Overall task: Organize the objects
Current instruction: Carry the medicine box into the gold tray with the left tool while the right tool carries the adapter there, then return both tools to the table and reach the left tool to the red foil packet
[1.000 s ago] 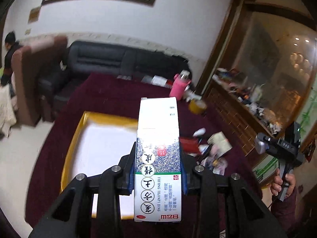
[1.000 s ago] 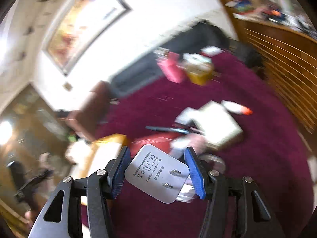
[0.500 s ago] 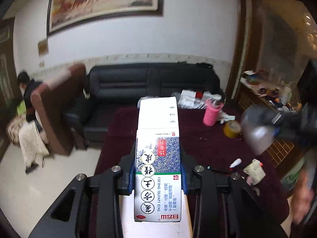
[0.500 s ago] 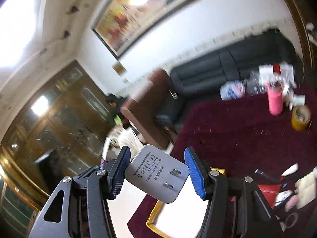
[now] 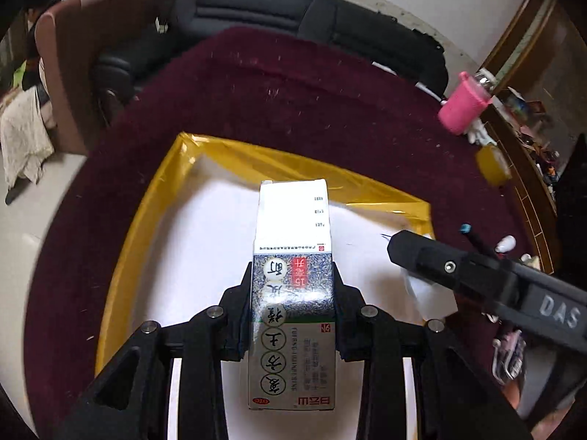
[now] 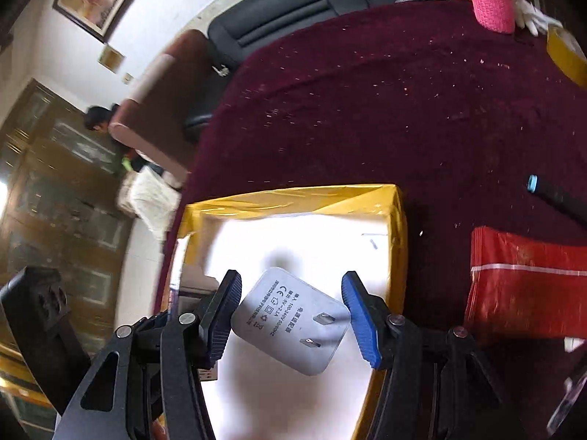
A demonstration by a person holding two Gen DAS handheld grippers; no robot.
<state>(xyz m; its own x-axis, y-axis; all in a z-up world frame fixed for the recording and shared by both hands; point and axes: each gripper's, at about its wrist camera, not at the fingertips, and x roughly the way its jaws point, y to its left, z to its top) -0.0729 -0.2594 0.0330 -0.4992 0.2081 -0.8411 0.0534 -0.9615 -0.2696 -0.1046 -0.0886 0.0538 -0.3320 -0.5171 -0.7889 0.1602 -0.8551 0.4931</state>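
Dark maroon tablecloth [image 5: 293, 84], gold-rimmed white tray [image 5: 190, 264] lower centre. Left gripper [image 5: 292, 308] clamping tall white-blue medicine box [image 5: 292, 275], long axis pointing up-frame; right gripper [image 6: 291, 311] clamping white two-prong charger plug [image 6: 290, 324], tilted, over tray.

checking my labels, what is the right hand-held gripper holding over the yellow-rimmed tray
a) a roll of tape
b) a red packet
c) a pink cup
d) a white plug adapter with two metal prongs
d: the right hand-held gripper has its blue pads clamped on the white plug adapter with two metal prongs, above the white-floored, yellow-rimmed tray.
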